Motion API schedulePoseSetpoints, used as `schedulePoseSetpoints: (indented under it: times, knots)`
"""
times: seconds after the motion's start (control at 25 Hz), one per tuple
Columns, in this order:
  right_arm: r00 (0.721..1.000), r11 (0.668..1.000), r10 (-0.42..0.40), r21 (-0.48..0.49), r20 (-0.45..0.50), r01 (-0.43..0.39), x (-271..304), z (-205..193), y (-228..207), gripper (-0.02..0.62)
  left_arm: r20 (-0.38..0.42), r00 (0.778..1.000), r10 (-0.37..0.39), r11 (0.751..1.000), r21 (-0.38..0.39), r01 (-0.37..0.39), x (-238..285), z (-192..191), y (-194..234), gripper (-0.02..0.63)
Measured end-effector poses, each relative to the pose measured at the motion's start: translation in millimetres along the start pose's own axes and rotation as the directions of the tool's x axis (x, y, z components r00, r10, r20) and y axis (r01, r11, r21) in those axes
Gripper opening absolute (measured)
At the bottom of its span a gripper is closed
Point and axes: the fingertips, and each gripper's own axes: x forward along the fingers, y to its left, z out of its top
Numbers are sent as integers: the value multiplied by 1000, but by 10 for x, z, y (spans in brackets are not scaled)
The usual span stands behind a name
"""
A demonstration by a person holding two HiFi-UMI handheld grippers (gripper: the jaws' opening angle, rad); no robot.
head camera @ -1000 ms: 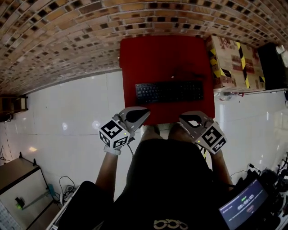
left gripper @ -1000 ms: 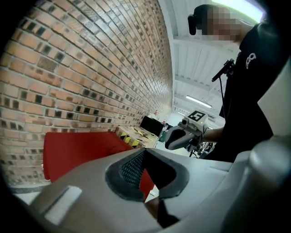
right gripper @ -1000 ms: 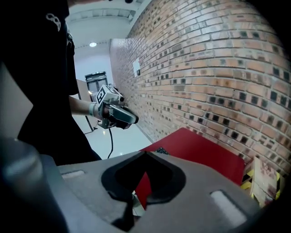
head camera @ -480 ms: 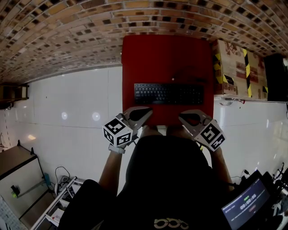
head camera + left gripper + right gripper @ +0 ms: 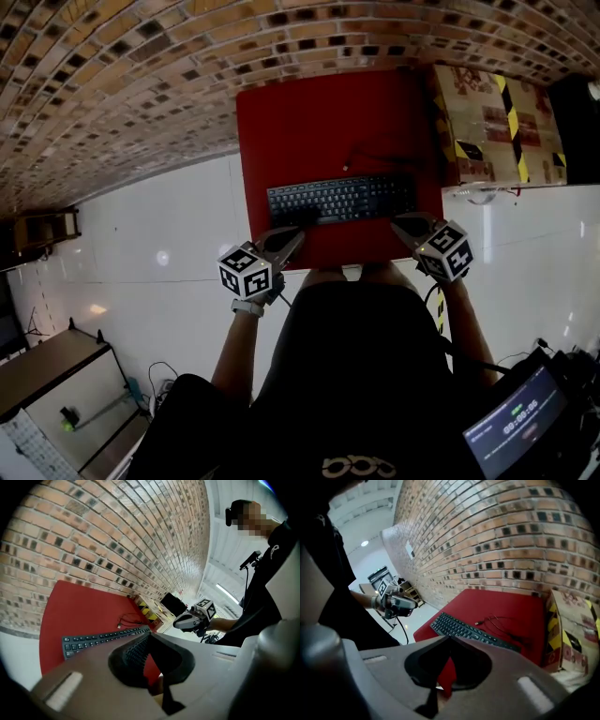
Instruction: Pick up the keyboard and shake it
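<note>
A black keyboard (image 5: 340,199) lies flat across the near half of a red tabletop (image 5: 319,112), and its thin cable (image 5: 375,155) curls behind it. My left gripper (image 5: 298,234) is shut and empty. Its tip is at the table's front edge, just short of the keyboard's left end. My right gripper (image 5: 397,223) is also shut and empty, and sits close to the keyboard's right near corner. From the left gripper view, the keyboard (image 5: 101,639) runs just beyond the closed jaws of the left gripper (image 5: 149,634). From the right gripper view, the keyboard (image 5: 468,630) lies ahead of the right gripper (image 5: 450,638).
A cardboard box (image 5: 492,117) with yellow-black tape stands against the table's right side. A brick wall (image 5: 141,75) runs behind the table. The floor (image 5: 159,225) is white tile. A laptop screen (image 5: 511,427) glows at bottom right, and a low cabinet (image 5: 47,366) sits at bottom left.
Both grippers have moved forward from in front of the table to the keyboard's near edge, the right one closing in on its right corner. The keyboard has not moved.
</note>
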Motion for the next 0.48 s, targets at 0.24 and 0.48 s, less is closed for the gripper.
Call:
schedulePoseSetpoints:
  times: [0.24,0.48]
  knots:
    - [998,974,-37,223,-52,48,179,-468,-601,102,-60,995,82,994,-67,-86,46,-167,512,12]
    - [986,931,-124,332,-110,154,362,-748,-1144,191,-112,982,154,969,-175,-172,40,-392,1084,68]
